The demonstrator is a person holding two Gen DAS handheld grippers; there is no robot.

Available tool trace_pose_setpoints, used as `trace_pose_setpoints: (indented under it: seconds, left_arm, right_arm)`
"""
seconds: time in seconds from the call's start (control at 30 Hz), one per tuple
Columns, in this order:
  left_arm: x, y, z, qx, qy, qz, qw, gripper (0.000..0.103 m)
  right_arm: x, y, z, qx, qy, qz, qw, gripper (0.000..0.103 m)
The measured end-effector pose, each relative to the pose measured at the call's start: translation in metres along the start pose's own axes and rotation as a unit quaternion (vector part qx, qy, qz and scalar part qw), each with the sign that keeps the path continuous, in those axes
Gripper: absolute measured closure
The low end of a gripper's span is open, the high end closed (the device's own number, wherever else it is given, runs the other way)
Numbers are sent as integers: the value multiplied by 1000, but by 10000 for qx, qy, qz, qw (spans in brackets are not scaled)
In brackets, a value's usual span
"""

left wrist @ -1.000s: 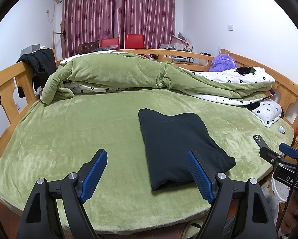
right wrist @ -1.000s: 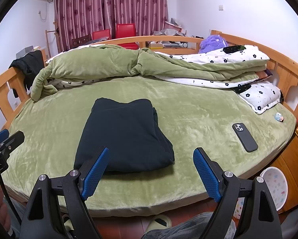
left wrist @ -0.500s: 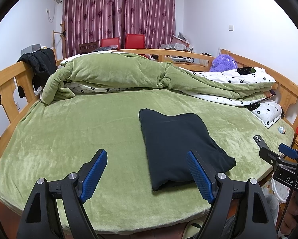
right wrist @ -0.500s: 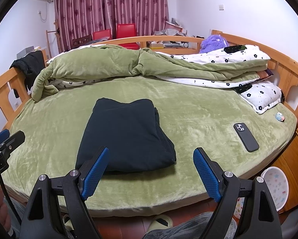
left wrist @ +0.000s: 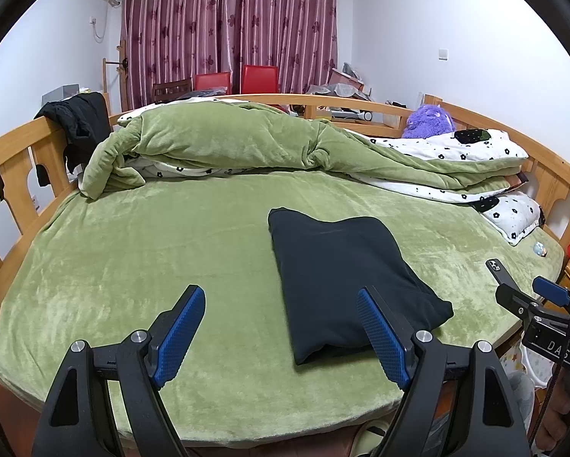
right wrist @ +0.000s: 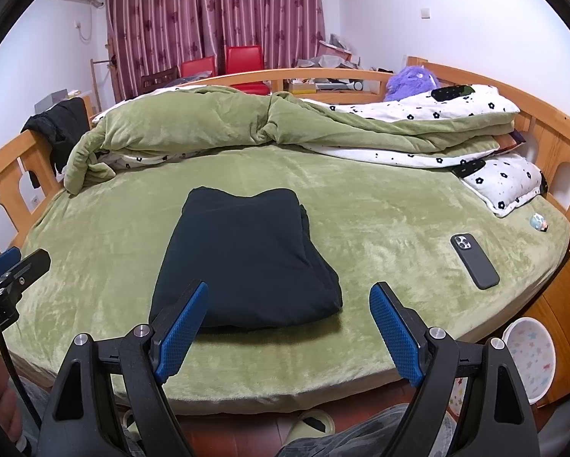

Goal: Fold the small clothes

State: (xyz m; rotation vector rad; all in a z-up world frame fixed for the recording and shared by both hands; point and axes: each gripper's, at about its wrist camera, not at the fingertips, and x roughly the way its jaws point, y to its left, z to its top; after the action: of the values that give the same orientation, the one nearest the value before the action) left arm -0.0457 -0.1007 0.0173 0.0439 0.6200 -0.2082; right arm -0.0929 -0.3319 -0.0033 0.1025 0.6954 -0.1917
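Both wide-open, empty hand-held grippers, left and right, hover at six o'clock of the soft, limp folded black garment, best pinched at its near corners.

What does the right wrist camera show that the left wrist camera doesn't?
Only the right wrist view shows the whole phone lying flat and the starred white basin beside the bed. Only the left wrist view shows the right gripper at its edge, hiding most of that phone. Both show the folded dark garment on the green bed cover, with open jaws short of it.
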Motion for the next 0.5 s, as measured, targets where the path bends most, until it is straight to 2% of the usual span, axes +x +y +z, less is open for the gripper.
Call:
trace_pose_setpoints:
  seconds: [0.5]
  left_arm:
    - [0, 1, 0, -10, 3, -11, 10000, 21]
  right_arm:
    - [-2, 8, -4, 4, -15, 46, 10000, 18]
